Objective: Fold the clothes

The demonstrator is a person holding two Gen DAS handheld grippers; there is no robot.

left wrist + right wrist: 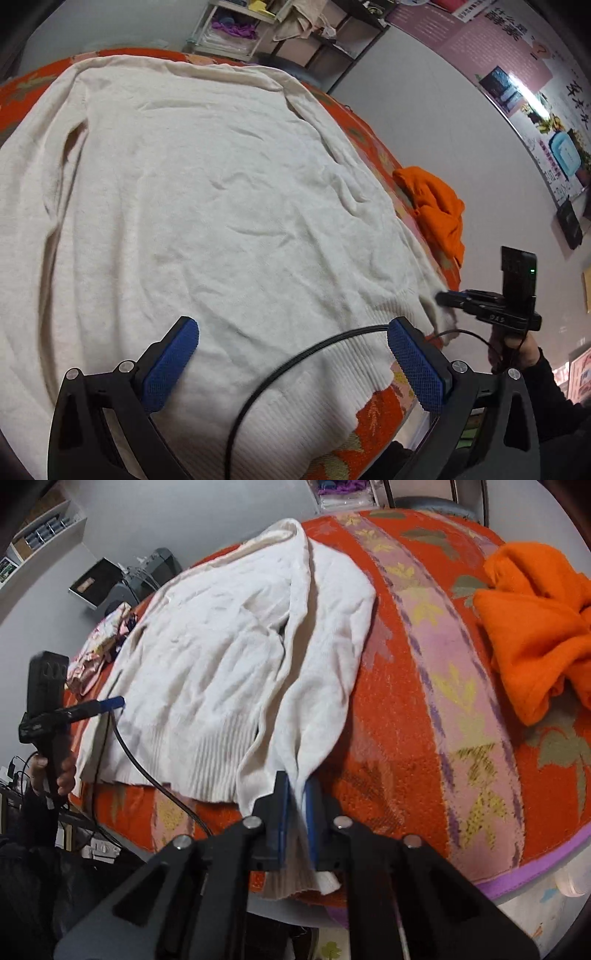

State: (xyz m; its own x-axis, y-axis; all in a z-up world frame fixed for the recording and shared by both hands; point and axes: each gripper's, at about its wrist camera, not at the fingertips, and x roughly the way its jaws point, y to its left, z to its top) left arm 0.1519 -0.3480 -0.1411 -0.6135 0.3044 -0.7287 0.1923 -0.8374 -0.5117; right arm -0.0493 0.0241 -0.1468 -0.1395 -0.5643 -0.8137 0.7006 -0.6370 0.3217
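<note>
A cream knit sweater [207,192] lies spread flat on the orange patterned blanket [417,709] that covers the table. My left gripper [291,354] hovers open over the ribbed hem, blue pads wide apart and nothing between them. In the right wrist view it shows at the sweater's left hem corner [110,703]. My right gripper [297,812] is shut on the sweater's sleeve [325,657] near the cuff, at the table's front edge. The ribbed cuff hangs out below the pads. The left wrist view shows the right gripper [447,297] at the sweater's right edge, held by a hand.
A crumpled orange garment [535,627] lies at the blanket's right side. A pink patterned cloth [99,646] lies beyond the sweater's left edge. A black cable [295,362] loops over the hem. Shelves [236,29] stand behind the table.
</note>
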